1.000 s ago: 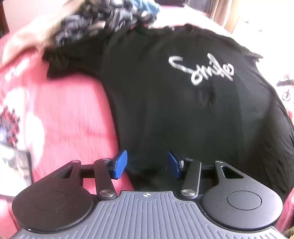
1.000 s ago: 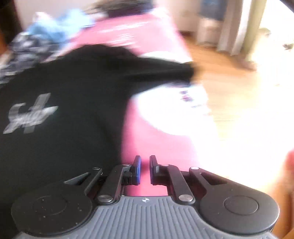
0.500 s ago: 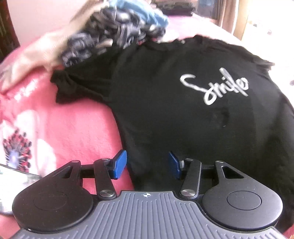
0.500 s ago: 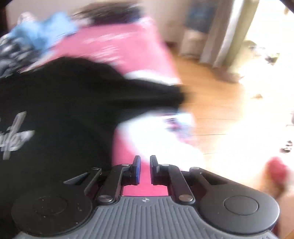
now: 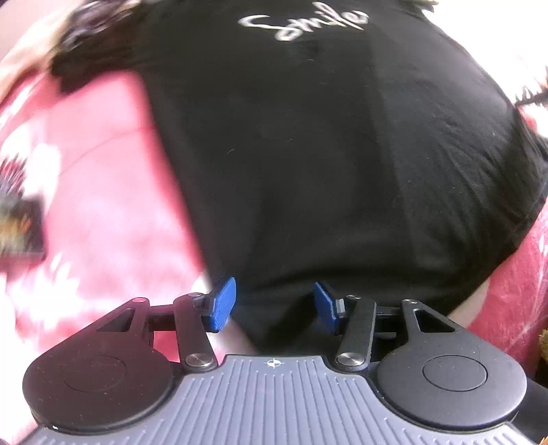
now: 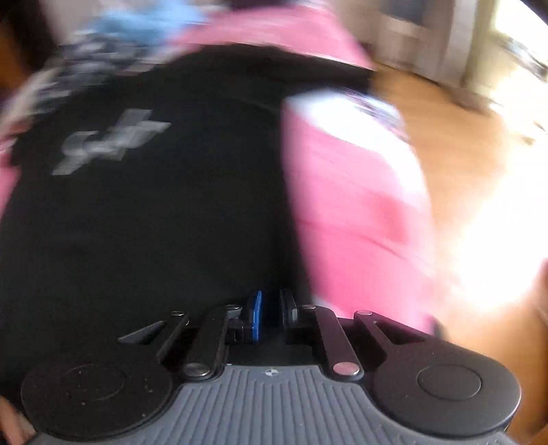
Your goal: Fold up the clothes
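A black T-shirt (image 5: 308,154) with a silver "Smile" print (image 5: 301,22) lies flat, front up, on a pink bedspread (image 5: 102,205). My left gripper (image 5: 275,304) hovers over the shirt's lower left hem. Its blue pads (image 5: 224,303) stand well apart, with nothing gripped. In the blurred right wrist view the same shirt (image 6: 154,222) fills the left half. My right gripper (image 6: 272,315) hangs over the shirt's right side edge, near the hem. Its jaws are a narrow gap apart, and I see nothing pinched between them.
A blurred pile of patterned and blue clothes (image 6: 113,44) lies beyond the shirt's collar. The pink bedspread (image 6: 342,205) ends to the right at a wooden floor (image 6: 462,143). A dark printed patch (image 5: 20,226) marks the bedspread at the left.
Both grippers have come back toward the shirt's hem: the print now sits near the top of the left view. The right gripper has moved from over the bedspread to over the shirt's edge.
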